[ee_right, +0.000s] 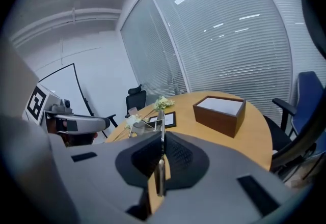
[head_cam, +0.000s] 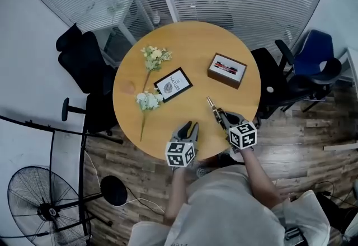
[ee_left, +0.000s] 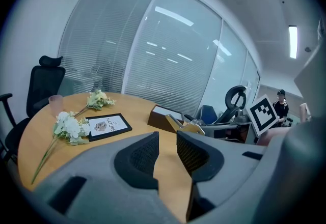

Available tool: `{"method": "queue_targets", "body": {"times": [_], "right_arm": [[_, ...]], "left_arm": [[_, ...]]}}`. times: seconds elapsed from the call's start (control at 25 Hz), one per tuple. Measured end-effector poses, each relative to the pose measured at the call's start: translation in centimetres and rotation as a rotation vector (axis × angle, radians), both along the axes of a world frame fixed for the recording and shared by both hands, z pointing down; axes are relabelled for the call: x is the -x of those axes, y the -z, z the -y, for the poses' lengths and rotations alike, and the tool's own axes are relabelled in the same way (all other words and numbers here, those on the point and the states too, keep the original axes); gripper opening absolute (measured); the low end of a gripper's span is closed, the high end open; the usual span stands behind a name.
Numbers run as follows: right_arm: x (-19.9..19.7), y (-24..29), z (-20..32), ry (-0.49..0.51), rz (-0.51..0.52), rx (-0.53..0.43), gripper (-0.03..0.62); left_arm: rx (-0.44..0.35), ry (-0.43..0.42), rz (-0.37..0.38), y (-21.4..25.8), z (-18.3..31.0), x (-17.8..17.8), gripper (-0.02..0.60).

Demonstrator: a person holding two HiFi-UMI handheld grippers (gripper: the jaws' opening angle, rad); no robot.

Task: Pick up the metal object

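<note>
Right gripper (head_cam: 222, 118): clenched on the metal object (head_cam: 212, 106), near the table's front edge.
Grip: in the right gripper view the pads (ee_right: 178, 154) press flat on both sides of a thin metal strip (ee_right: 161, 134).
Object against fingers: the strip stands edge-on in the seam between them. It sticks out past the fingertips towards the card (head_cam: 173, 84) and also runs back behind them.
Object position: over the table (head_cam: 190, 43), in front of the box (head_cam: 226, 70); in the left gripper view it looks clear of the tabletop.
Left gripper (head_cam: 190, 127): released, jaws apart, only bare tabletop between them.
Spacing: the two grippers are near each other, not touching.
Flowers (head_cam: 152, 57): lying left of the card.
</note>
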State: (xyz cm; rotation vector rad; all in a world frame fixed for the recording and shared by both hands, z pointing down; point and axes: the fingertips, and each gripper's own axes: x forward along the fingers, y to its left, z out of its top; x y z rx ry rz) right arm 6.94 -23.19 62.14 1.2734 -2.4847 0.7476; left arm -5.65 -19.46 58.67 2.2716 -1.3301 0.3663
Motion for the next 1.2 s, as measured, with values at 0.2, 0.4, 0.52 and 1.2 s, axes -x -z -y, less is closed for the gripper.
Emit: {"method": "queue_targets", "body": {"times": [0.2, 0.4, 0.52, 1.2], "right_arm": [[-0.1, 0.8, -0.5, -0.020, 0.013, -0.016, 0.002], [0.7, 1.0, -1.2, -0.020, 0.135, -0.007, 0.000], [0.7, 0.7, -1.5, -0.021, 0.130, -0.001, 0.002], [-0.4, 0.2, -2.4, -0.038, 0.124, 0.018, 0.002]], "left_arm": [[-0.001, -0.003, -0.013, 0.0, 0.3, 0.0, 0.104], [-0.005, 0.006, -0.024, 0.1, 0.9, 0.0, 0.104], [-0.008, 0.006, -0.028, 0.0, 0.9, -0.1, 0.104], [-0.014, 0.025, -0.035, 0.3, 0.8, -0.4, 0.025]]}}
